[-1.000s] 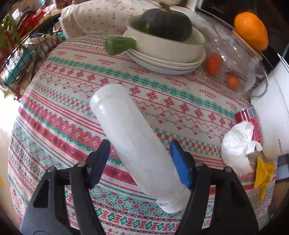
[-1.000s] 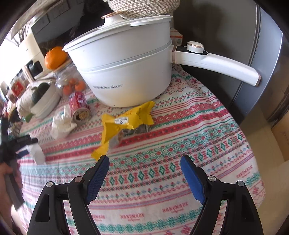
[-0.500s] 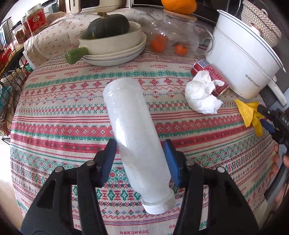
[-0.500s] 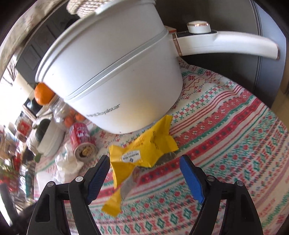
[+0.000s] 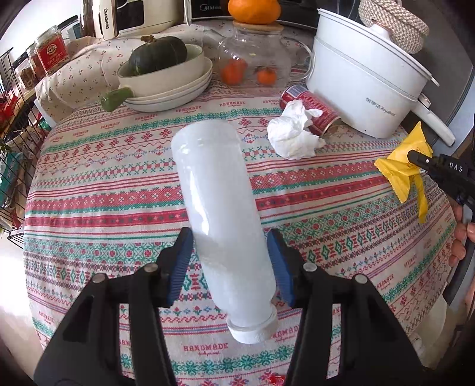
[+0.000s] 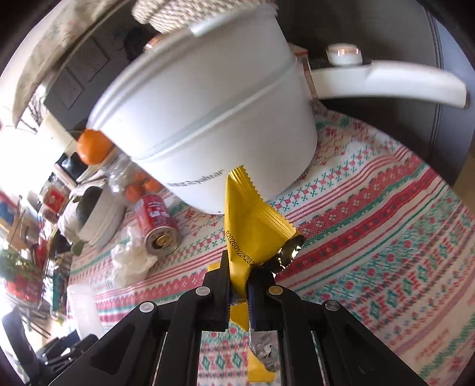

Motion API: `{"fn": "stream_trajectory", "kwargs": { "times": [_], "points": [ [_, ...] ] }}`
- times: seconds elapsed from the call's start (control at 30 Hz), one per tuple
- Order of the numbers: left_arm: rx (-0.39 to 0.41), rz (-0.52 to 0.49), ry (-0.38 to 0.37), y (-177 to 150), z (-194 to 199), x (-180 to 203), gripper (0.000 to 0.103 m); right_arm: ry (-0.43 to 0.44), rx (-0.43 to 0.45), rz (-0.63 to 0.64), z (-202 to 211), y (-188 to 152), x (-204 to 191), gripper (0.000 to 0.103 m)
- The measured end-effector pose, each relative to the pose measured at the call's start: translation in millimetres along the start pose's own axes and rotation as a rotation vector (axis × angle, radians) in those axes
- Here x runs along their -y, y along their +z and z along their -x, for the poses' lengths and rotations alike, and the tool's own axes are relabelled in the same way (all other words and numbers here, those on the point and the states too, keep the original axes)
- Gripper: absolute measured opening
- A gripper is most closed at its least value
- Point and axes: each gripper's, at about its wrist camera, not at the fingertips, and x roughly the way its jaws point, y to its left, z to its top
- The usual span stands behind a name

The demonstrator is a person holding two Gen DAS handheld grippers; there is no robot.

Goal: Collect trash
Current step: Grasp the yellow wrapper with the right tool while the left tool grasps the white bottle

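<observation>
Gripping the yellow wrapper [image 6: 252, 225], the right gripper [image 6: 239, 294] was closing; the left gripper [image 5: 228, 264] was closing on the white bottle [image 5: 219, 207] above the table [image 5: 89, 190].

"HANDMADE" on tablecloth [image 5: 204, 347], "Royalstar" on pot [image 5: 383, 110], "Midea" on appliance [image 5: 209, 6].

You have two grippers in play: the left gripper [image 5: 228, 261] and the right gripper [image 6: 239, 292]. On the table there is one white plastic bottle [image 5: 219, 219], one yellow wrapper [image 6: 252, 234], one crumpled tissue [image 5: 294, 136] and one red can [image 5: 311, 108] lying on its side. Far right you have one white pot [image 5: 362, 86]. Far left, one bowl [image 5: 166, 74] with one dark green squash [image 5: 158, 55] sits on two stacked plates [image 5: 175, 95]. One glass jar [image 5: 255, 56] shows two small oranges [image 5: 234, 71] inside and one large orange [image 5: 252, 10] on its lid.
</observation>
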Motion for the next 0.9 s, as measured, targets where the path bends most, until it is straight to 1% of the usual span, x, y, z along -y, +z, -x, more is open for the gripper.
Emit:
{"fn": "stream_trajectory", "kwargs": {
  "times": [0.1, 0.2, 0.47, 0.67, 0.9],
  "points": [
    [0.016, -0.016, -0.006, -9, 21, 14, 0.052, -0.004, 0.013, 0.038, 30, -4, -3, 0.009],
    [0.032, -0.032, -0.019, -18, 42, 26, 0.052, -0.026, 0.023, 0.096, 60, -10, -5, 0.009],
    [0.084, -0.075, -0.075, -38, 91, 55, 0.051, -0.064, 0.052, 0.203, 137, -36, -4, 0.009],
    [0.121, -0.102, -0.134, -56, 120, 78, 0.050, -0.081, 0.067, 0.226, 186, -57, 4, 0.009],
    [0.143, -0.128, -0.211, -80, 143, 102, 0.050, -0.126, 0.056, 0.237, 223, -79, 17, 0.009]
  ]
}}
